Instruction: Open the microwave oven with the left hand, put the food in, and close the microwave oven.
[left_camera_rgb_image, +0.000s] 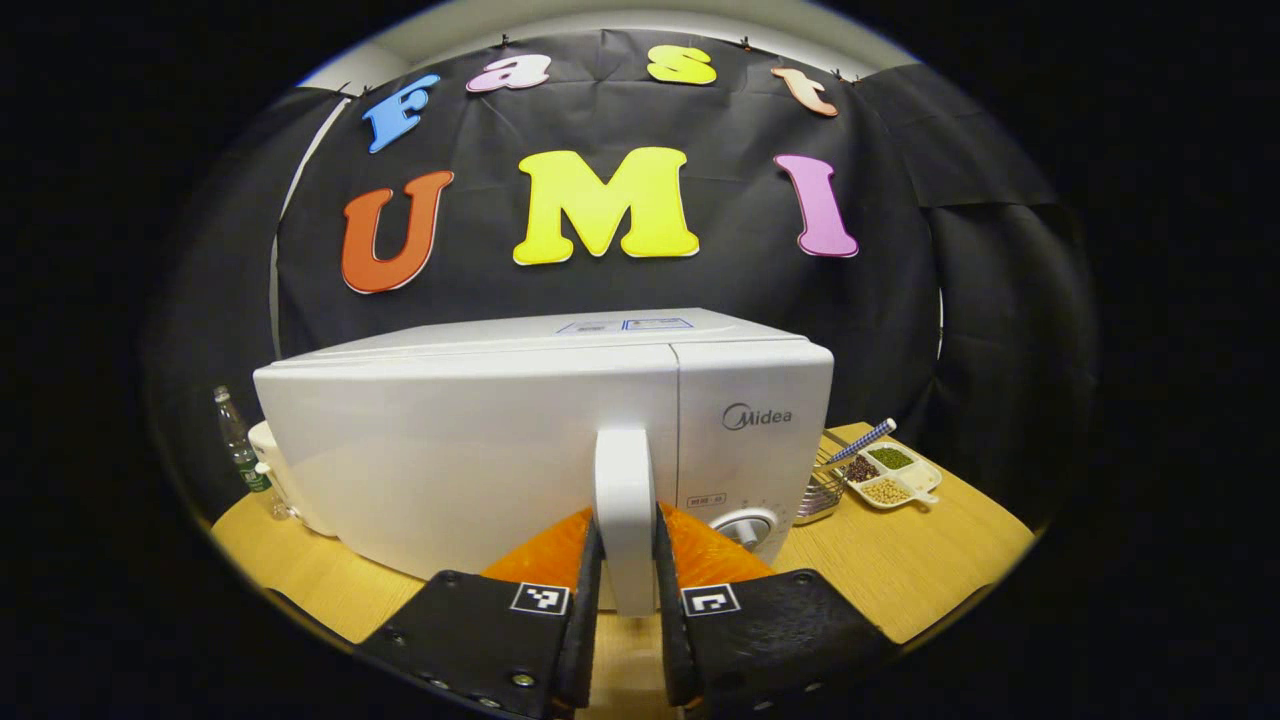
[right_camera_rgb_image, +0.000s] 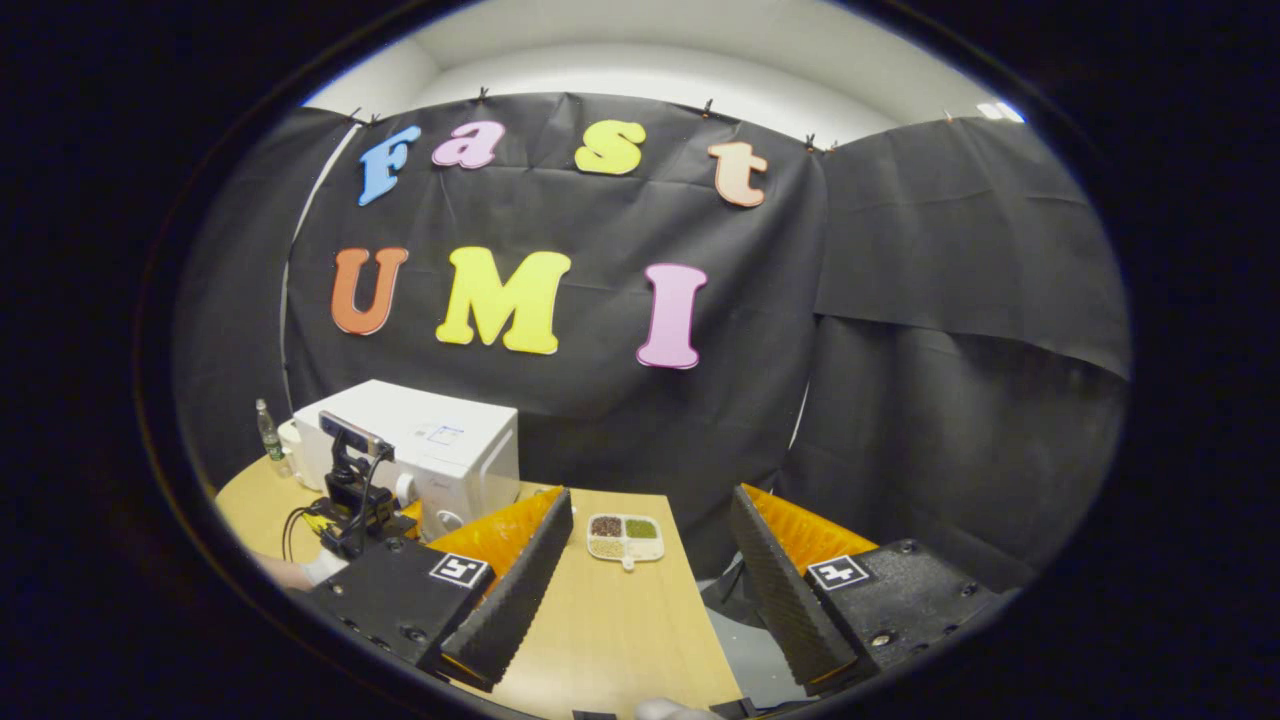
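Left gripper (left_camera_rgb_image: 628, 600) clamped on microwave handle (left_camera_rgb_image: 624, 500), both fingers pressing its sides. Microwave (left_camera_rgb_image: 480, 450) door closed, sitting far left on wooden table (left_camera_rgb_image: 900, 570). Right gripper (right_camera_rgb_image: 650, 590) spread wide, holding nothing, hovering over table's near edge. Food tray (right_camera_rgb_image: 627, 537) on table just right of microwave. Bottle (left_camera_rgb_image: 240, 450) at microwave's far left.

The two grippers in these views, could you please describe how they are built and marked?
The left tool and right tool match: each has two flat black bolted plates, each bearing a square black-and-white marker. The right tool's fingers have finely ribbed inner faces. Seen from the right gripper view, the left tool carries a black camera bar with trailing cables.
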